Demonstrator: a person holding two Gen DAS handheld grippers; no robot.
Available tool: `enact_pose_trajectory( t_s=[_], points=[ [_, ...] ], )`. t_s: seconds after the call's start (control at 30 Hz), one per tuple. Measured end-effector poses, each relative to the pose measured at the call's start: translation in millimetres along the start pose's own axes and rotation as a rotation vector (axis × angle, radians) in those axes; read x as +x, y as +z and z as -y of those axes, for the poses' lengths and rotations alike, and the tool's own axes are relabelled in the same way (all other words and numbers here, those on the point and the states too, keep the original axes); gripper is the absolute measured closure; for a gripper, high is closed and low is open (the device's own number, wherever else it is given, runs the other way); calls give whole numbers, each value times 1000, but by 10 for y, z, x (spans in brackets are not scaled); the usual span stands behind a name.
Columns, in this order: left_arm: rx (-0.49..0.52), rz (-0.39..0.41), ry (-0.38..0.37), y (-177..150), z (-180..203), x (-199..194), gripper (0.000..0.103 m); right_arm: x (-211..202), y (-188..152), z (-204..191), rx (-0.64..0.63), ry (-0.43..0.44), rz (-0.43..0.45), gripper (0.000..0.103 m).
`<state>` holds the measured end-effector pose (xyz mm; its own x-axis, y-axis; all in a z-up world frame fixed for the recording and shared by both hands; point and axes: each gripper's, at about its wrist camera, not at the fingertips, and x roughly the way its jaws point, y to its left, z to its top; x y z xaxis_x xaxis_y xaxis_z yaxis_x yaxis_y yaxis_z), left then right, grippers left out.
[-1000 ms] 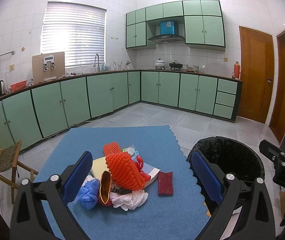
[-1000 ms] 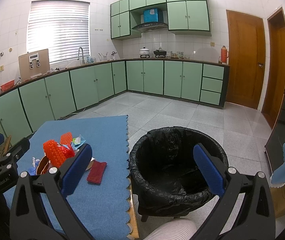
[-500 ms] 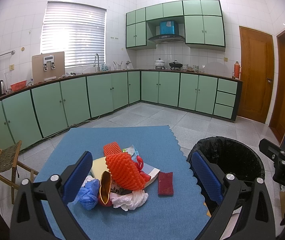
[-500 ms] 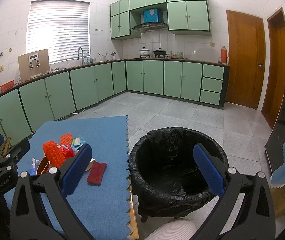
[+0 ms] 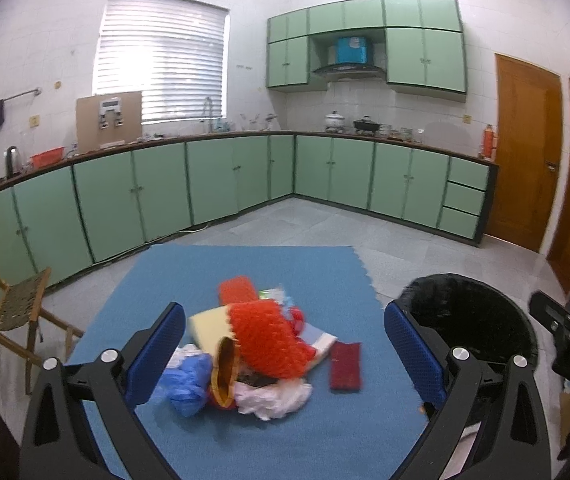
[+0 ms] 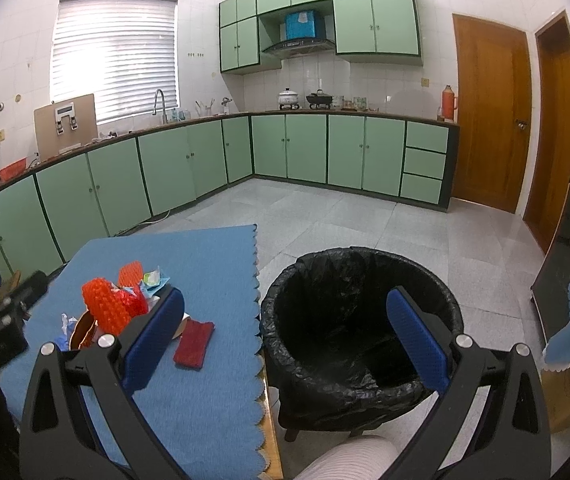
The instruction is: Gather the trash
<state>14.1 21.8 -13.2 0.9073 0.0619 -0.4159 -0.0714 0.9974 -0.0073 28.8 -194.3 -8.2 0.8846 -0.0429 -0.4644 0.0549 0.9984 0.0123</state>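
On the blue mat (image 5: 245, 268) the trash pile (image 5: 257, 352) lies untouched — bin (image 6: 361, 320) empty; left gripper (image 5: 285, 352) and right gripper (image 6: 285, 344) gape wide, holding nothing.

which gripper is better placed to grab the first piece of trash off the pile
Probably the left gripper: it is open and the trash pile sits framed between its fingers. The right gripper, also open, faces the bin, with the pile off to its left.

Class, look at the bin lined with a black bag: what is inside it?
The bin shows only crumpled black liner inside; no trash is visible in it. The very bottom is dark, and the right gripper covers part of the near side.
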Motion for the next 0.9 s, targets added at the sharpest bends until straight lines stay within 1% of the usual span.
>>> enact_pose_trajectory(
  t_s=[0.03, 0.13, 0.23, 0.33, 0.43, 0.5, 0.63, 0.73, 0.83, 0.9],
  points=[
    [-4, 2, 30, 3, -74, 43, 6, 36, -6, -21, 0, 1, -5, 5],
    [-10, -4, 81, 9, -270, 170, 6, 184, -32, -116, 1, 13, -24, 5],
    [-15, -29, 131, -20, -512, 323, 6, 345, -59, -259, -8, 33, -36, 5],
    [-8, -63, 177, -112, -743, 474, 6, 510, -110, -429, -28, 56, -51, 5],
    [-20, -87, 205, -251, -975, 600, 6, 623, -162, -593, -40, 97, -50, 5],
    [-30, -106, 211, -283, -1081, 649, 6, 726, -194, -716, -50, 128, -67, 5],
    [-31, -149, 235, -390, -1231, 768, 11, 922, -276, -1028, -72, 182, -95, 6],
    [-46, -160, 241, -456, -1332, 822, 11, 1044, -328, -1243, -88, 215, -114, 7],
    [-61, -170, 241, -502, -1439, 883, 11, 1131, -370, -1458, -105, 254, -126, 9],
    [-61, -184, 244, -529, -1486, 919, 11, 1190, -400, -1611, -121, 283, -137, 14]
  ],
)
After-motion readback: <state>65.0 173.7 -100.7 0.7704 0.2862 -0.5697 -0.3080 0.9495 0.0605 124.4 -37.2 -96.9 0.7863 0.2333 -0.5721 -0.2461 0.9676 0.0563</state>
